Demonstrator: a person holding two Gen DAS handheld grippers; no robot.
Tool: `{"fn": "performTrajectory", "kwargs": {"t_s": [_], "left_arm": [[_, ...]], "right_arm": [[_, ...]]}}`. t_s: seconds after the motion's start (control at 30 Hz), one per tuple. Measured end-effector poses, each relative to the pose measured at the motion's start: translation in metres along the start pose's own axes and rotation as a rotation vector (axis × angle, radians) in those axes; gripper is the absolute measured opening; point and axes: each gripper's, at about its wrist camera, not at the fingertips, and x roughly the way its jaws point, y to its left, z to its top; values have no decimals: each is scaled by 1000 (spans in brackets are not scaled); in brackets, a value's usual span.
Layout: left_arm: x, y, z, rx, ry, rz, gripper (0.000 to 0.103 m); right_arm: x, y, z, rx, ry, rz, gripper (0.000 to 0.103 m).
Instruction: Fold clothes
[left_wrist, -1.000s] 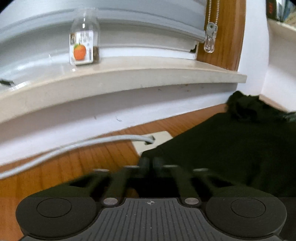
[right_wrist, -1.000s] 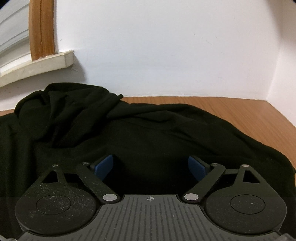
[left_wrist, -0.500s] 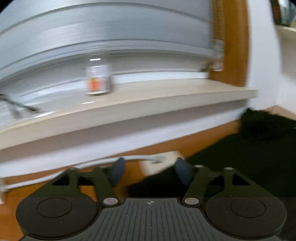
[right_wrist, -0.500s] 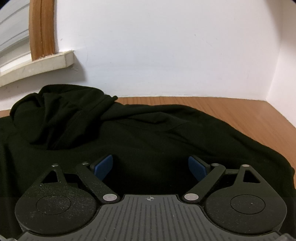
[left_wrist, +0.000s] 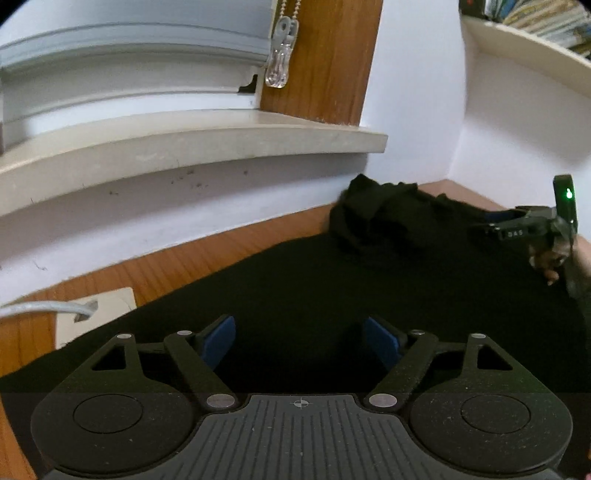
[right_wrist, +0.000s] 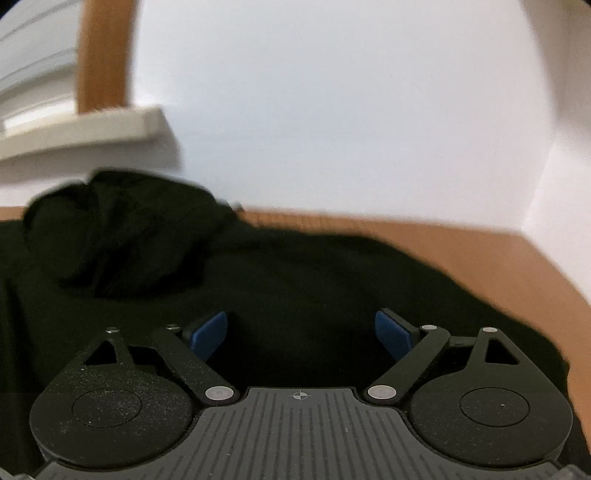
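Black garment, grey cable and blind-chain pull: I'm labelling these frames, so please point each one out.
black garment (left_wrist: 332, 288), left wrist view, flat middle of the cloth.
grey cable (left_wrist: 40, 307), left wrist view, along its length.
blind-chain pull (left_wrist: 279, 61), left wrist view, its clear body.

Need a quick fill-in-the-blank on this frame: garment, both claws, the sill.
1. The garment spread on the wooden table is ____ in colour.
2. The left claw has just been opening and now grips ____.
3. The pads of the right claw are ____ in colour.
4. The bunched-up part of the garment lies just below the end of the window ____.

Missing words: black; nothing; blue; sill
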Motion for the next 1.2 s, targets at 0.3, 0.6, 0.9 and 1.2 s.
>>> {"fn": "performTrajectory", "kwargs": {"t_s": [0.3,0.6,0.9,1.2], "left_arm": [[5,6,0,-23,24,-21,85],[7,3,1,-6,28,-8,86],[6,2,2,-9,25,-6,86],[7,5,0,-6,19,-7,86]], "right_arm": [[32,59,48,93,40,132,82],[1,89,80,40,-13,111,12],[-109,140,143,28,-189,299,12],[-107,155,141,16,-203,325,48]]}}
